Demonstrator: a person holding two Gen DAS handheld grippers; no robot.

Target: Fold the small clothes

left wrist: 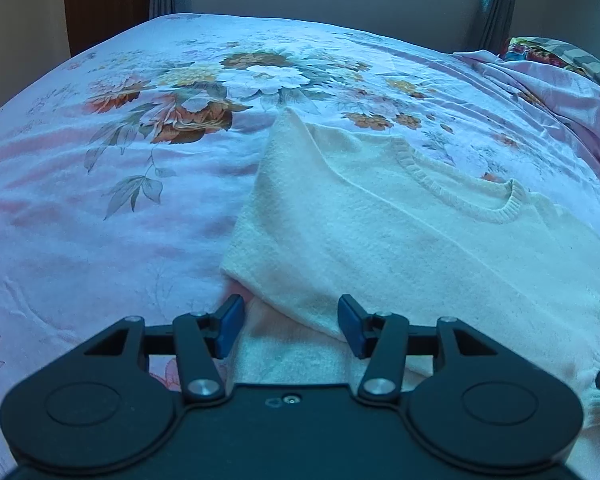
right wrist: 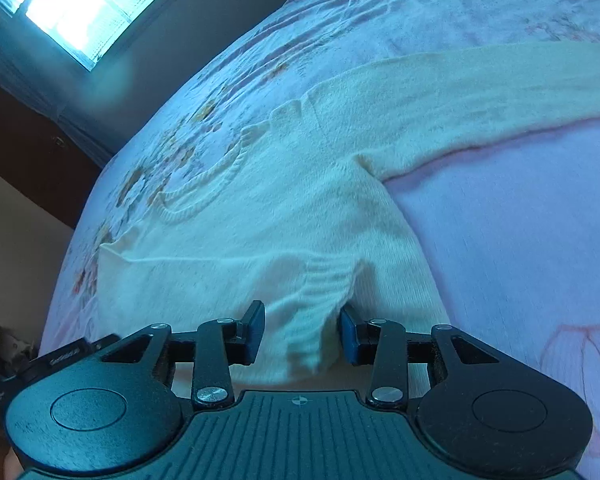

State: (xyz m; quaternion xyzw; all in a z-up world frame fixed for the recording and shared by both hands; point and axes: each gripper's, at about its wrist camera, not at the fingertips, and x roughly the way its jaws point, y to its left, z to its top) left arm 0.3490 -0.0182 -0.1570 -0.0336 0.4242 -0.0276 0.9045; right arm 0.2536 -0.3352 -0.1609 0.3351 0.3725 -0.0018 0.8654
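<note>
A small cream knit sweater (left wrist: pixel 400 216) lies flat on the floral bedsheet (left wrist: pixel 120 200), ribbed neckline (left wrist: pixel 460 196) facing away. One sleeve is folded across its body. My left gripper (left wrist: pixel 291 326) is open, its blue pads either side of the sweater's near left edge. In the right wrist view the sweater (right wrist: pixel 260 200) fills the middle, with its other sleeve (right wrist: pixel 480 96) stretched out to the right. My right gripper (right wrist: pixel 302 330) is open, with the folded sleeve's ribbed cuff (right wrist: pixel 324 284) lying between the pads.
The bed runs to a wall and curtains (left wrist: pixel 496 12) at the far side. Rumpled pink bedding and a patterned pillow (left wrist: pixel 556 56) lie at the far right. A bright window (right wrist: pixel 80 8) shows in the right wrist view.
</note>
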